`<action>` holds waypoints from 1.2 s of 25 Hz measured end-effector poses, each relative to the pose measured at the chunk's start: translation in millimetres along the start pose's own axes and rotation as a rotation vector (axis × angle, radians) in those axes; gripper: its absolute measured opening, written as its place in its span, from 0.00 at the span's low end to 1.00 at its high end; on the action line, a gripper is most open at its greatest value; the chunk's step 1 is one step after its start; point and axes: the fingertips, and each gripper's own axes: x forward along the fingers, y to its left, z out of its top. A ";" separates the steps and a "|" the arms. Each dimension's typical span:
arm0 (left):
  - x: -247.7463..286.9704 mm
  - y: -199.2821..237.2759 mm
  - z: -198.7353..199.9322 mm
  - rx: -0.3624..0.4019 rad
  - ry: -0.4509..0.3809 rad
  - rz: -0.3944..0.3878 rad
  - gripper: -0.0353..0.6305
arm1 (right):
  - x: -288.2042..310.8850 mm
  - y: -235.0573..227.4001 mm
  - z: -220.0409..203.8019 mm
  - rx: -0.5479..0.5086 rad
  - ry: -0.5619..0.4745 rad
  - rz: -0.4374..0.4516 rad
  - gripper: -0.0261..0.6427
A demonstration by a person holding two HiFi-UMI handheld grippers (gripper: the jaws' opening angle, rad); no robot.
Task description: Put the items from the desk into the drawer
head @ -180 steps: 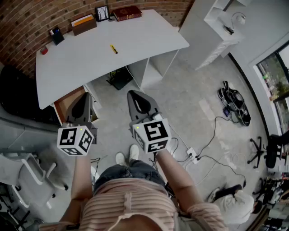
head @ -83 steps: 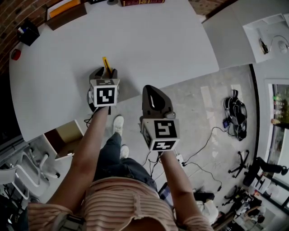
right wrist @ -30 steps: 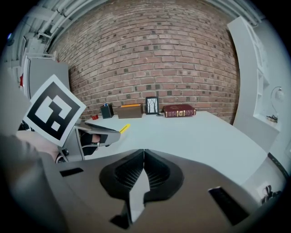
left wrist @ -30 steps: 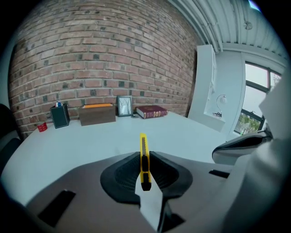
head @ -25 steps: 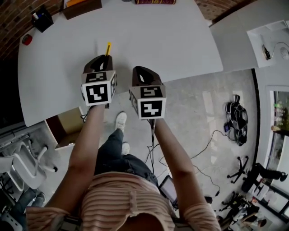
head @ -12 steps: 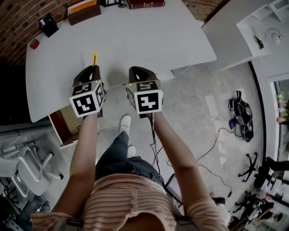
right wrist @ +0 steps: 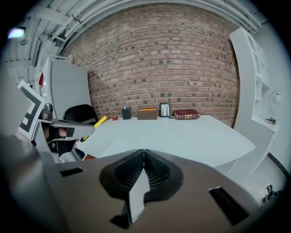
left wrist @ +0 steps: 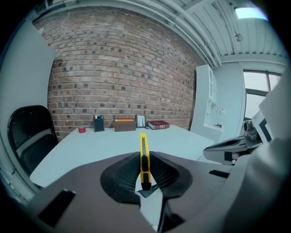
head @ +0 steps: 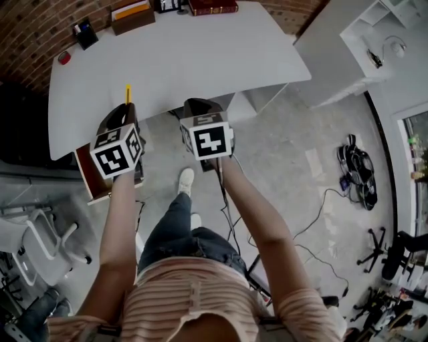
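My left gripper (head: 125, 110) is shut on a yellow utility knife (head: 128, 93), whose tip sticks out past the jaws over the front edge of the white desk (head: 200, 60). In the left gripper view the utility knife (left wrist: 143, 157) stands upright, pinched in my left gripper (left wrist: 143, 172). Below that gripper shows the brown inside of an open drawer (head: 84, 167) at the desk's left. My right gripper (head: 194, 105) is beside it, shut on nothing. The right gripper view shows my right gripper (right wrist: 143, 160) with its jaws pressed together.
Along the desk's far edge stand a red object (head: 64, 58), a dark pen holder (head: 85, 33), a brown box (head: 132, 15) and a red book (head: 212, 7). An office chair (head: 33, 240) is at lower left, white shelves (head: 361, 40) at right.
The left gripper closed on the yellow knife on the desk, lifted it, and drew back and left to the desk's front edge above the open drawer. The right gripper drew back alongside.
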 end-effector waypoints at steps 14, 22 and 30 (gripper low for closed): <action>-99.3 39.2 -36.3 -0.097 -0.029 0.092 0.15 | -43.9 67.4 -17.0 -0.073 -0.053 0.100 0.06; -135.7 70.5 -59.3 -0.126 -0.041 0.171 0.15 | -39.4 103.2 -30.0 -0.119 -0.048 0.163 0.06; -160.7 109.5 -65.9 -0.141 -0.056 0.229 0.15 | -26.1 149.7 -26.5 -0.133 -0.044 0.223 0.06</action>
